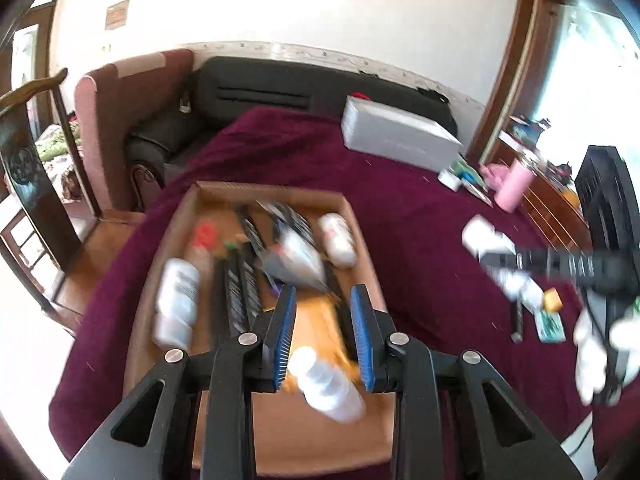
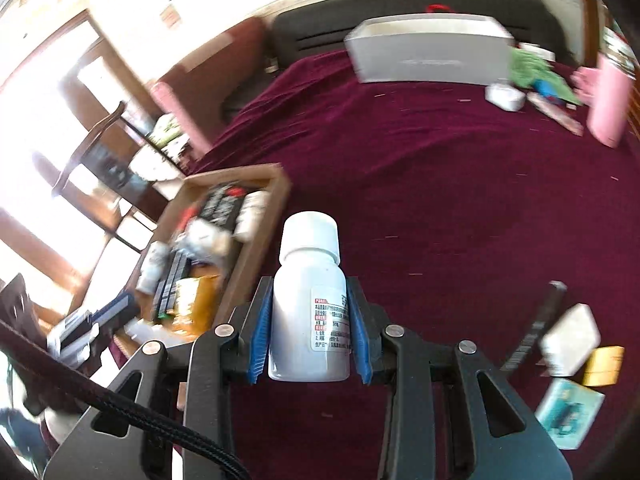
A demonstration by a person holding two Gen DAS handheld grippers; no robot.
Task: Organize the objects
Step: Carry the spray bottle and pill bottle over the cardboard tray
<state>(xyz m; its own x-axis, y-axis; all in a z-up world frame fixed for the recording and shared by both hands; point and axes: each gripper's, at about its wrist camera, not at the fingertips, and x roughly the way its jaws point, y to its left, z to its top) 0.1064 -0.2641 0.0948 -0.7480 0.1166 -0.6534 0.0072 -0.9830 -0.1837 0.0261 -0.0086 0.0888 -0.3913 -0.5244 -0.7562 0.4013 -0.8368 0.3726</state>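
**Carrying a pill bottle toward the cardboard tray**

The cardboard tray (image 2: 256, 240) lies on the maroon-covered counter (image 2: 440, 200), already crowded with dark flat packs, white bottles and an orange pack. Taking the tray as landmark: the right claw (image 2: 310, 332) is just beside its near right edge, over bare cloth, its blue pads pressed on both sides of a white pill bottle (image 2: 308, 308). The bottle's long axis runs along the fingers, cap pointing away from the claw and toward the far side of the counter, label facing the camera.

The left claw (image 1: 326, 336) hovers over the tray's near end, narrowly parted and holding nothing; a small white bottle (image 1: 328, 388) lies loose in the tray beneath it.

To do this step well, I judge: keep the grip firm, move over the tray's near bare corner, then lower the bottle before letting go so it lies flat beside its neighbours, not on them.
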